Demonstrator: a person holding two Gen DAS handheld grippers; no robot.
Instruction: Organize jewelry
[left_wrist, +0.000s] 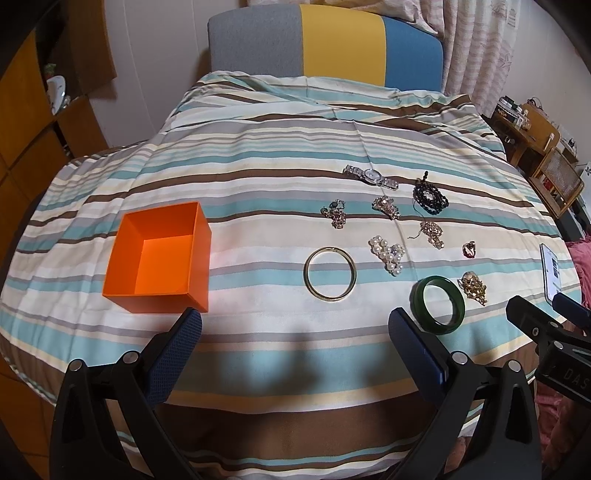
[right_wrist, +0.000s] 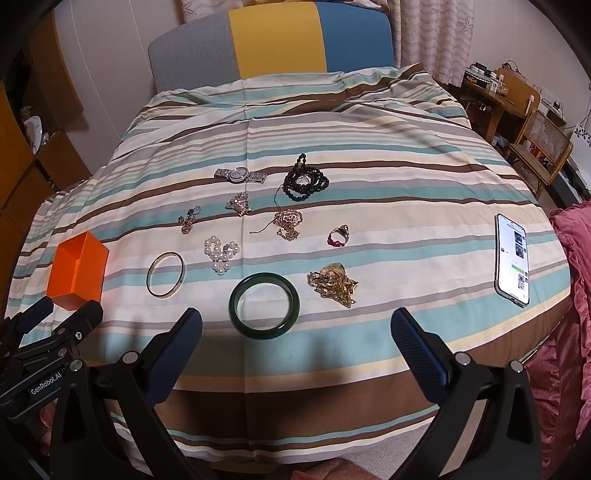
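A home bedroom is shown — a bed (right_wrist: 369, 192) covered by a striped duvet, a padded headboard (right_wrist: 273, 40), patterned curtains (right_wrist: 443, 33), wooden cupboards (left_wrist: 26, 122) and a cluttered desk (right_wrist: 495, 92) with a cane chair (right_wrist: 543, 144).

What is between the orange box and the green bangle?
The thin gold bangle lies on the striped cover between the orange box and the green bangle. The left wrist view shows it best.
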